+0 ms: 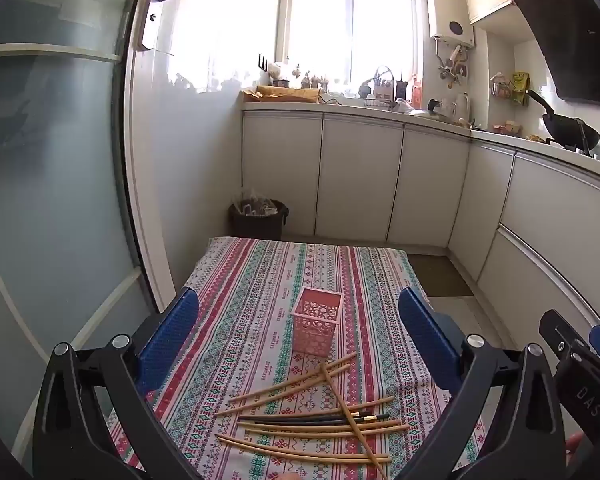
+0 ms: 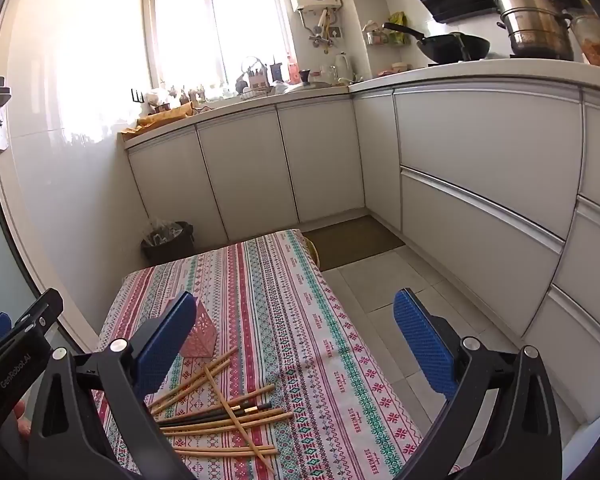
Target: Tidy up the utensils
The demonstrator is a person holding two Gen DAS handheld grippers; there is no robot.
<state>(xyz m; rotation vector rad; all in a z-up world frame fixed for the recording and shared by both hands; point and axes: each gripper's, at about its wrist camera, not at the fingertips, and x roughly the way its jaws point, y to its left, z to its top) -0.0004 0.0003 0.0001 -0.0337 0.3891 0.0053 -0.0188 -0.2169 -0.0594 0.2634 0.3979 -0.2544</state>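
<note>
Hovering above the table, my left gripper (image 1: 298,340) and right gripper (image 2: 294,344) gape wide, empty; chopsticks (image 1: 316,424) lie scattered below them, touching neither.

Materials and finish on the small table

Woven patterned tablecloth (image 1: 260,280), matt; pale wooden chopsticks (image 1: 300,388), smooth; pink perforated plastic holder (image 1: 316,326); glossy white cabinet fronts (image 2: 480,148).

Patterned tablecloth (image 1: 260,280) carries pink basket (image 1: 317,322) and scattered chopsticks (image 1: 312,420).
</note>
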